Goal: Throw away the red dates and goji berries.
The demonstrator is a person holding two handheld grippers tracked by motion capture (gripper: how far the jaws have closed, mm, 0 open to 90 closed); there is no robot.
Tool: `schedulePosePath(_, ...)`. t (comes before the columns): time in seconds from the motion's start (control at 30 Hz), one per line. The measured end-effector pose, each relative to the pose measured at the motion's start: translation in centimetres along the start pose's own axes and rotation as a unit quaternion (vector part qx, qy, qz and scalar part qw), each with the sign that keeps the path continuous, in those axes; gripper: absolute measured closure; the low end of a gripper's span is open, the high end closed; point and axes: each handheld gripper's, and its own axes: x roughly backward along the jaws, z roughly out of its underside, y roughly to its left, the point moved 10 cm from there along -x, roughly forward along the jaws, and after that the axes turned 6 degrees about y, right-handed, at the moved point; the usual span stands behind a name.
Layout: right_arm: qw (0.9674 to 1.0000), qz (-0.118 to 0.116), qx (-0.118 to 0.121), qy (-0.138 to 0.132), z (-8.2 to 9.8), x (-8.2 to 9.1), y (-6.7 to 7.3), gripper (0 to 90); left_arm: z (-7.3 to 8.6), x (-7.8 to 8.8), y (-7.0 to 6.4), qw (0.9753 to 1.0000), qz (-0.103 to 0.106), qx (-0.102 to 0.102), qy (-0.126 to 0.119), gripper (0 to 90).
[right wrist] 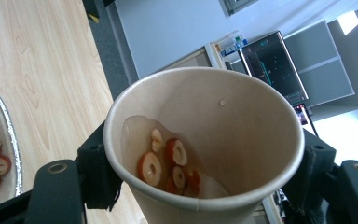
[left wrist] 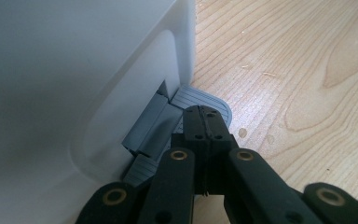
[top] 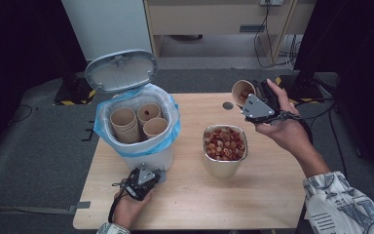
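A: The right gripper (top: 251,95) is clamped on 1 paper cup (right wrist: 205,149), tilted above the table's far right, a few red fruit slices (right wrist: 168,165) inside — at least 4.

B: And the left gripper (left wrist: 204,123)?

A: Jaws pressed together, tips on the grey pedal (left wrist: 200,100) of the white bin (top: 141,146), lid (top: 121,70) up. Inside its blue liner (top: 170,127) — 3 cups (top: 139,122). Beside it, 1 foil tray (top: 224,163) of slices. No readable writing.

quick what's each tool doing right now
Left tool: shut, empty, tips pressing the bin's grey pedal.
Right tool: shut on a tilted paper cup holding a few fruit slices.
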Motion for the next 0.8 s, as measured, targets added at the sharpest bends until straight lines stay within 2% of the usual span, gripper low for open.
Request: schedulePosePath(0.8,0.9992,0.022,0.033,-0.004,-1.7,1.7,-3.4,27.6,0.0,0.0,0.0,1.0000,-0.001,-0.001,-0.001,89.9)
